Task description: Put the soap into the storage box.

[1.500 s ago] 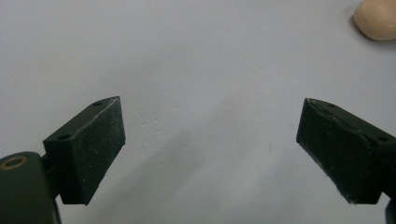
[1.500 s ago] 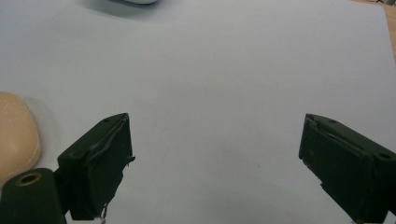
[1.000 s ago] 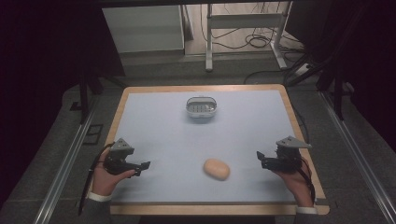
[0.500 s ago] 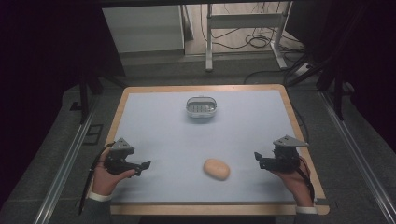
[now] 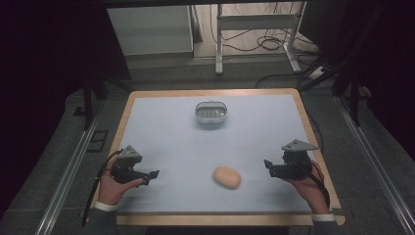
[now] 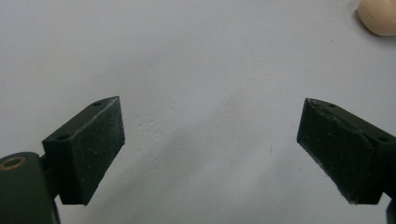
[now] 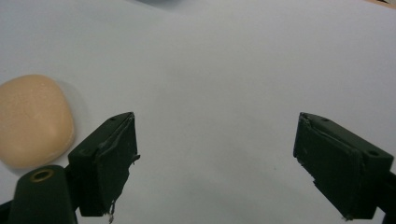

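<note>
A tan, rounded bread roll (image 5: 226,177) lies on the pale blue table top near the front, right of centre. My left gripper (image 5: 153,174) rests at the front left, pointing right toward the roll, open and empty (image 6: 210,121); the roll (image 6: 379,16) shows far off at that view's top right. My right gripper (image 5: 267,165) is at the front right, pointing left, a short way from the roll. Its jaws (image 7: 215,135) have just been closing a little but stand wide, with nothing between them. The roll (image 7: 32,121) lies beside its left finger (image 7: 105,163).
A small white oval basket (image 5: 211,112) stands at the back middle of the table (image 5: 161,142). The wooden table edge (image 5: 313,142) runs close by the right hand. Dark floor, rails and desk legs surround the table.
The right gripper has edged slightly to the left, toward the roll. The left hand, the roll and the basket have kept their places.
</note>
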Demonstrator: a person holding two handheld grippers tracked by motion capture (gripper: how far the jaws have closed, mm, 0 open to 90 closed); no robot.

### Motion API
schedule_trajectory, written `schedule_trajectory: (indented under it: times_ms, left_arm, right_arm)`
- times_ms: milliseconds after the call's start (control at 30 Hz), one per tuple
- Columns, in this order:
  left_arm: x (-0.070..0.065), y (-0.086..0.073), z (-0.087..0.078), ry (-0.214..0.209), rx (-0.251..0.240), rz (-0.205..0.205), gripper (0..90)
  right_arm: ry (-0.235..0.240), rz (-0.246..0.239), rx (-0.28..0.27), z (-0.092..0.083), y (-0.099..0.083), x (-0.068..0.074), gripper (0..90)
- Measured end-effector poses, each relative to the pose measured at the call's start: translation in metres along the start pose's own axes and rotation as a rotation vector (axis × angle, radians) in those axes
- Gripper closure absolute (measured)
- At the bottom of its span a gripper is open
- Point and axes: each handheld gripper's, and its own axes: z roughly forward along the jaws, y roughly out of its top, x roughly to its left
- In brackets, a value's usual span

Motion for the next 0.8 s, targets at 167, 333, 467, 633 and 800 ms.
schedule_trajectory:
  times_ms: [167,333,467,633,800]
  left_arm:
    - [0.001,0.000,-0.001,0.001,-0.002,-0.001,7.9]
    - [0.001,0.000,-0.002,0.000,-0.004,-0.002,7.8]
    - [0.001,0.000,-0.001,-0.001,-0.002,-0.001,7.9]
    - [0.000,0.000,0.000,-0.002,0.001,0.000,7.8]
    - [0.001,0.000,0.000,-0.001,0.001,0.000,7.8]
  right_arm:
    - [0.024,-0.015,0.002,0.003,0.008,0.007,14.1]
    - [0.036,-0.046,0.017,0.004,0.015,0.011,14.1]
    - [0.043,-0.063,0.021,0.003,0.020,0.016,14.3]
    - [0.056,-0.093,0.038,0.001,0.027,0.022,14.3]
    - [0.066,-0.107,0.058,0.004,0.031,0.026,14.8]
